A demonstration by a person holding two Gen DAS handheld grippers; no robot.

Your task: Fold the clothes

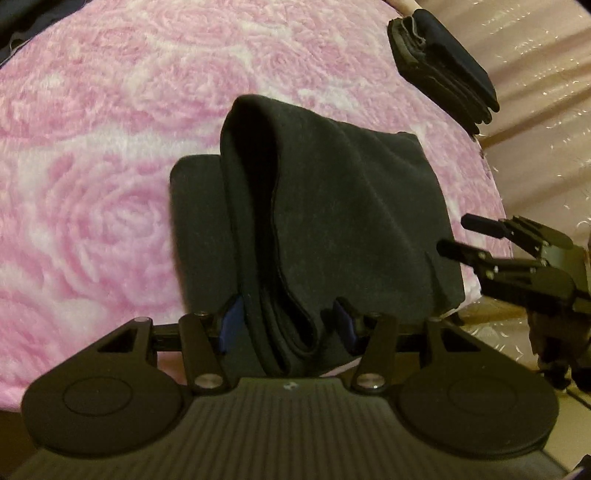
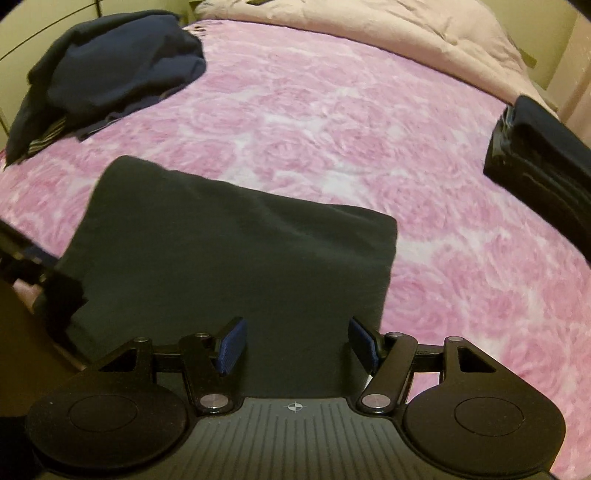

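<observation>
A dark grey garment point(image 1: 351, 206) lies folded on the pink rose-patterned blanket point(image 1: 92, 147). My left gripper point(image 1: 288, 326) is shut on a thick bunched fold of it, and that fold rises in a loop above the flat part. My right gripper point(image 1: 455, 233) hovers at the garment's right edge with its fingers apart. In the right wrist view the garment point(image 2: 240, 251) spreads flat beneath the right gripper point(image 2: 297, 343), whose blue pads point(image 2: 232, 343) stand wide with no cloth pinched between them.
A neat stack of folded dark clothes point(image 1: 443, 62) point(image 2: 543, 166) sits near the bed's right edge. A loose pile of dark blue clothes point(image 2: 110, 74) lies at the far left. A beige duvet point(image 2: 369, 26) covers the far end of the bed.
</observation>
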